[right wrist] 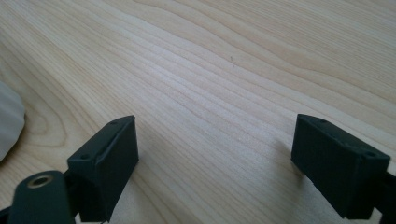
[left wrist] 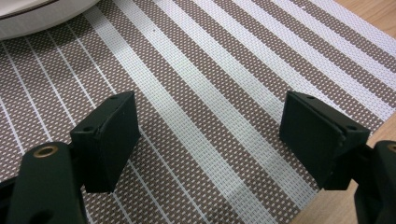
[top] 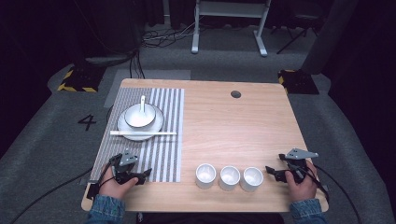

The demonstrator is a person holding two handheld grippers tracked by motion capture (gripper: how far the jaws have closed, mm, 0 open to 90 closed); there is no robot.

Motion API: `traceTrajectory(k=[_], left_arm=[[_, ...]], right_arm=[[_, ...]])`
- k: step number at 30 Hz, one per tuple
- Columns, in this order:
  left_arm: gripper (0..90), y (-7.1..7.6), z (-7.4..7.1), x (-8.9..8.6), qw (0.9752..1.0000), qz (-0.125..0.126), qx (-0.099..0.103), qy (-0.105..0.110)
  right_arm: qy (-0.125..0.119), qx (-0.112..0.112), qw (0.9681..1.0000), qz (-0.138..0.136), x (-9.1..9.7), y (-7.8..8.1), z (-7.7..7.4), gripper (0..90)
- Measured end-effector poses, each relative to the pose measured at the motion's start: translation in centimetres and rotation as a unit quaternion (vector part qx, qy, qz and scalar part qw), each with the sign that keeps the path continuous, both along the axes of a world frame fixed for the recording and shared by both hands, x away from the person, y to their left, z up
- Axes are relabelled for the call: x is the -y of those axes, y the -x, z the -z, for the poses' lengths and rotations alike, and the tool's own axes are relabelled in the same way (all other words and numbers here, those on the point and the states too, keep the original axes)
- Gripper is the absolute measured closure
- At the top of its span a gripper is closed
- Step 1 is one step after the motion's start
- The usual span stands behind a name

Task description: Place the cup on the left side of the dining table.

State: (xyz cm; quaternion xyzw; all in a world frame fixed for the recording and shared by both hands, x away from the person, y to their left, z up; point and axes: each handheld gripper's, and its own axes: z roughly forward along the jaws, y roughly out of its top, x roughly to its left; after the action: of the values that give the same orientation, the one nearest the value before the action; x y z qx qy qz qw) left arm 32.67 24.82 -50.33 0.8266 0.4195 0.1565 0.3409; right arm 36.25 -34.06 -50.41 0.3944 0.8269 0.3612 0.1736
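White ceramic cups, three of them [top: 229, 177], were lined up near the front edge of the wooden surface [top: 233, 126]. Just right of that row the right gripper [top: 276, 173] was held with its jaws spread wide and empty. Left of the cups, the left gripper [top: 140, 176] was rested on the striped placemat [top: 163, 154], jaws likewise parted on nothing. Well behind the cups, a bowl with spoon [top: 139, 115] was set on a plate [top: 156, 127], chopsticks [top: 143, 133] laid across its near rim.

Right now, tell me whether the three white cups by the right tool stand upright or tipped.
Upright. In the high view the three white cups stand in a row, each round mouth facing up; the right tool rests open beside them.
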Motion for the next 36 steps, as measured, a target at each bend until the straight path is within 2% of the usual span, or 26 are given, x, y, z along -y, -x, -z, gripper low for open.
traceTrajectory(k=[4,6,7,9,12,17,21,26,27,28,30,33,36], left_arm=[[21.1,0.1,-0.1,0.1,0.9999,-0.006,0.009,-0.007],[22.2,0.1,-0.4,0.1,0.9999,-0.005,0.012,-0.004],[22.2,0.2,-0.8,0.2,0.9999,-0.004,0.012,0.008],[22.3,0.4,-1.4,0.2,0.9998,0.001,0.012,0.013],[22.6,0.5,-1.9,0.3,0.9999,0.004,0.012,0.009],[22.8,1.0,-3.1,0.8,0.9996,0.015,0.017,0.019],[22.8,1.4,-4.7,1.6,0.9983,0.038,0.030,0.033],[22.8,1.4,-5.7,2.3,0.9974,0.048,0.037,0.039],[23.0,1.3,-5.9,2.4,0.9964,0.052,0.037,0.055],[23.3,1.2,-6.2,2.5,0.9945,0.060,0.037,0.078],[23.5,1.1,-6.3,2.5,0.9941,0.060,0.041,0.080],[23.5,0.8,-6.9,2.8,0.9944,0.063,0.050,0.069],[23.5,0.7,-7.5,3.1,0.9934,0.068,0.057,0.073]], right_arm=[[0.000,0.000,1.0000,0.000,0.0,0.0,0.0,14.9],[0.000,0.000,1.0000,0.000,0.0,0.0,0.0,14.9],[0.000,0.000,1.0000,0.000,0.0,0.0,0.0,14.9],[0.000,0.000,1.0000,0.000,0.0,0.0,0.0,14.9],[0.000,0.000,1.0000,0.000,0.0,0.0,0.0,14.9],[0.000,0.000,1.0000,0.000,0.0,0.0,0.0,14.9],[0.000,0.000,1.0000,0.000,0.0,0.0,0.0,14.9],[0.000,0.000,1.0000,0.000,0.0,0.0,0.0,14.9],[0.000,0.000,1.0000,0.000,0.0,0.0,0.0,14.9],[0.000,0.000,1.0000,0.000,0.0,0.0,0.0,14.9],[0.000,0.000,1.0000,0.000,0.0,0.0,0.0,14.8],[0.000,0.000,1.0000,0.000,0.0,0.0,0.0,14.9],[0.000,0.000,1.0000,0.000,0.0,0.0,0.0,14.9]])
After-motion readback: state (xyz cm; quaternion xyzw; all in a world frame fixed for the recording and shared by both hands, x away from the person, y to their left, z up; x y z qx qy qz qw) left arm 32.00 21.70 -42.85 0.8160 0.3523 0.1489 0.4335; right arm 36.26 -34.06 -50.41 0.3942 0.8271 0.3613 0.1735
